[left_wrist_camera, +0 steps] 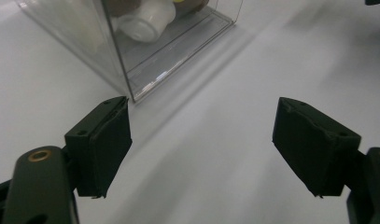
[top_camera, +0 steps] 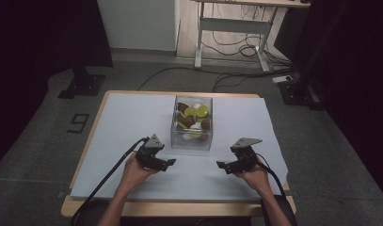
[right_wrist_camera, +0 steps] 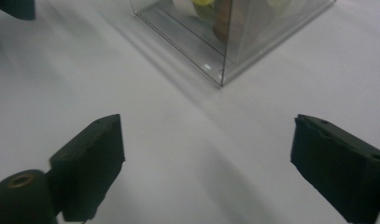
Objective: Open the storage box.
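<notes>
At the middle of my bench (top_camera: 109,122), toward twelve o'clock from my hands, stands a clear plastic box (top_camera: 192,123). It is square-cornered, open-topped as far as I can tell, with see-through walls and a glossy floor that catches the light. Inside it lies a heap of small rounded pieces: brown ones (top_camera: 189,121), yellow-green ones (top_camera: 202,111) and white ones (top_camera: 197,104). In my left gripper view a white piece (left_wrist_camera: 145,21) looks like a small cup or cap lying against the near wall; the rest are too blurred through the plastic for me to name. I can read no brand, label or writing on the box, its contents or the pale sheet (top_camera: 132,117) that covers the bench.

My left gripper (top_camera: 166,164) sits at about seven o'clock from the box, held in my left hand (top_camera: 135,169), its jaws spread wide with nothing between them; the box's near corner stands just beyond its left jaw. My right gripper (top_camera: 223,165) sits at about five o'clock from the box, in my right hand (top_camera: 255,178), jaws likewise spread wide and empty, with another corner of the box ahead of it. Both grippers are apart from the box. A black cable (top_camera: 109,176) trails from the left gripper toward six o'clock.
</notes>
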Available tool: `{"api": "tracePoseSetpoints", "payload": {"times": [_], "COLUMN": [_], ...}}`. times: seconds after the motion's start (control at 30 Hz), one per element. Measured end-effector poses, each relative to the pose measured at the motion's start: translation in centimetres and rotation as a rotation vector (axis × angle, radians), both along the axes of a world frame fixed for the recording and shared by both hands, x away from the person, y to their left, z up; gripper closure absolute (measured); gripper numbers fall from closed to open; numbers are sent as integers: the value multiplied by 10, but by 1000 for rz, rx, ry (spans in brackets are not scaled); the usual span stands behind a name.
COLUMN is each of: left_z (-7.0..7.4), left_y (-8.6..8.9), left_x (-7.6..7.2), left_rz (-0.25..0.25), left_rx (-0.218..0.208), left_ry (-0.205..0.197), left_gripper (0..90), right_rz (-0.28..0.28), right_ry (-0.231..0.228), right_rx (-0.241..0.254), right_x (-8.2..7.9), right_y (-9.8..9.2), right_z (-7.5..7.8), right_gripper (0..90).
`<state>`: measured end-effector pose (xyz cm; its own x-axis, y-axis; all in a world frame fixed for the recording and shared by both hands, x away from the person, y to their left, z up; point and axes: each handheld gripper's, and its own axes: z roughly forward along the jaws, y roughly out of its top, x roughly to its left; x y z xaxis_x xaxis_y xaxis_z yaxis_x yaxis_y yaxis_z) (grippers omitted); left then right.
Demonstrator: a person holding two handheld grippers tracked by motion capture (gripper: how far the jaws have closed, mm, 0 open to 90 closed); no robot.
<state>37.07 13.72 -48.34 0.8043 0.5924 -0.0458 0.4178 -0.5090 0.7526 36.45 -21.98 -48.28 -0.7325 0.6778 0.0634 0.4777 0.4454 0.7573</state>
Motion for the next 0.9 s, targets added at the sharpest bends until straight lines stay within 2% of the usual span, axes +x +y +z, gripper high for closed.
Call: {"api": "tracePoseSetpoints", "payload": {"times": [0.1, 0.3, 0.4, 0.57, 0.73, 0.9], "left_z": [1, 4, 5, 9, 11, 12], "left_y": [-2, -7, -10, -13, -15, -19], "left_x": [4, 8, 10, 14, 17, 21], "left_rz": [5, 2, -7, -9, -17, -16], "left_rx": [-17, -30, -39, -48, -57, -65], "left_ry": [4, -5, -11, -14, -15, -23], "left_gripper": [224, 277, 304, 343, 377, 413], "right_rz": [11, 13, 18, 17, 24, 42], "right_ry": [-2, 5, 7, 5, 8, 0], "right_rx": [14, 3, 29, 41, 44, 23], "right_x": [1, 3, 4, 7, 9, 12], "right_y": [4, 11, 14, 19, 25, 32], "right_z": [3, 5, 8, 12, 14, 16], "right_gripper": [140, 223, 280, 337, 392, 456]}}
